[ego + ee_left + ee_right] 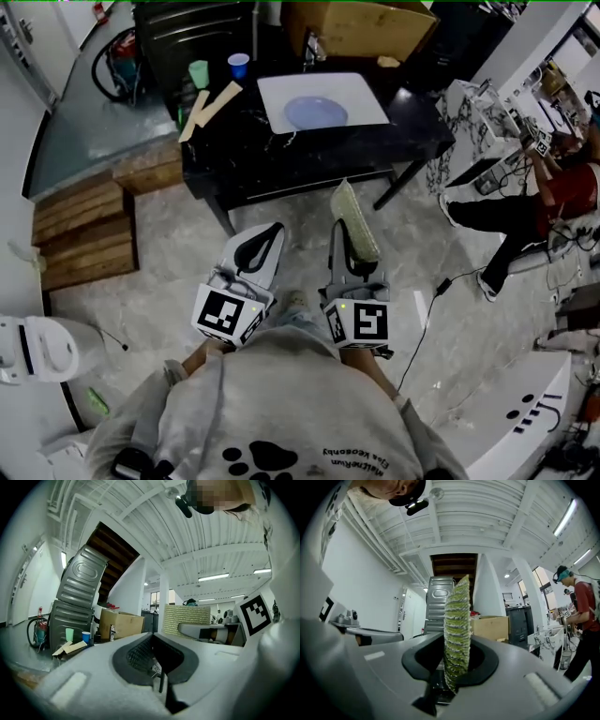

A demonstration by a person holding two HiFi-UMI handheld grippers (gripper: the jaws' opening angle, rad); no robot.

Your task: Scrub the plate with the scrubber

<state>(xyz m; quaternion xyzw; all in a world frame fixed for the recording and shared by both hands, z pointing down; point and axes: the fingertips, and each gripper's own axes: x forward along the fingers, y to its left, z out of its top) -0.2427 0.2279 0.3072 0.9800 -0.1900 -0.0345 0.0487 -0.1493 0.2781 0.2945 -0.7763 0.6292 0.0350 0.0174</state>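
A pale blue plate [316, 112] lies in a white sink basin [370, 97] set in the black counter [309, 155] ahead of me. My right gripper [352, 246] is shut on a green scrubber [354, 219], which stands upright between its jaws [457, 630]; the same scrubber [186, 618] shows as a flat green pad in the left gripper view. My left gripper [260, 249] is shut with nothing in it [157, 665]. Both grippers are held close to my body, well short of the counter, over the floor.
On the counter's left stand a green cup [199, 73], a blue cup [238, 65] and cardboard pieces [208, 108]. A tap [312, 49] and a cardboard box [361, 26] sit behind the basin. Wooden pallets [82, 230] lie left; a person [548, 202] works at the right.
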